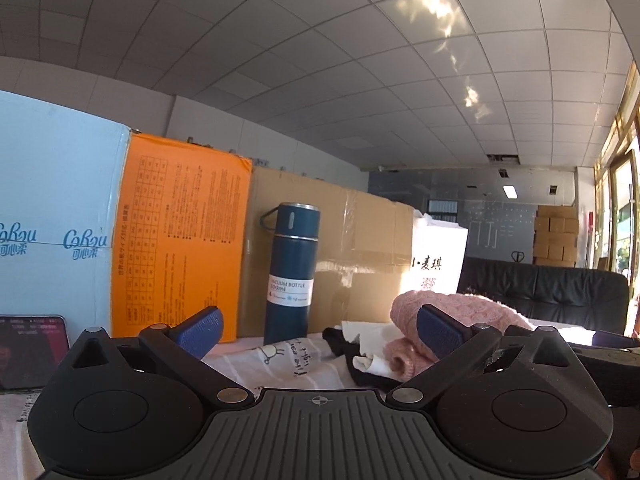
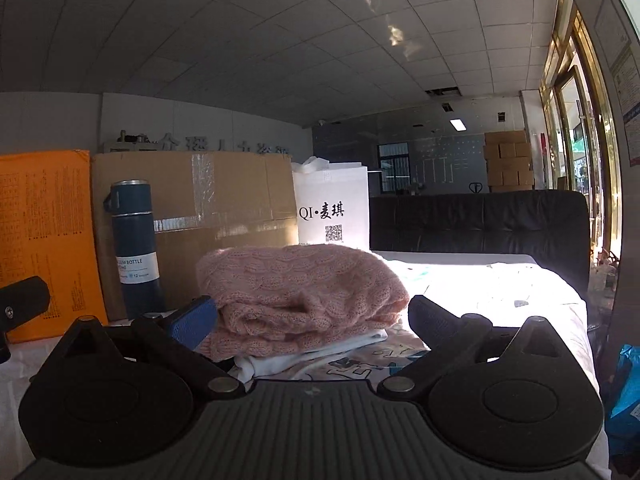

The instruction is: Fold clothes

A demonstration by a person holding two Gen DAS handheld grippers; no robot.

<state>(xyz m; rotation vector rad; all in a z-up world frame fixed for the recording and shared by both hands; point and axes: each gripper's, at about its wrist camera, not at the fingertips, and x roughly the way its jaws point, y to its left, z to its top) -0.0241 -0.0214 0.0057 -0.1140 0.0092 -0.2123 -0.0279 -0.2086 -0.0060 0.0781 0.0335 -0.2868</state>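
Left wrist view: left gripper (image 1: 320, 330) is hanging wide open, holding nothing; pink sweater (image 1: 452, 312) is lying folded on the pile toward the table's (image 1: 248, 364) far edge.

Right wrist view: right gripper (image 2: 312, 322) is gaping empty, facing the sweater (image 2: 296, 280); white garment (image 2: 312, 350) beneath is looking folded. Little appears left.

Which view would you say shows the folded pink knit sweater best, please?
The right wrist view: the pink knit sweater lies centred and almost whole, stacked on white clothes. In the left wrist view it sits off to the right, partly hidden behind a finger of the left hand-held gripper.
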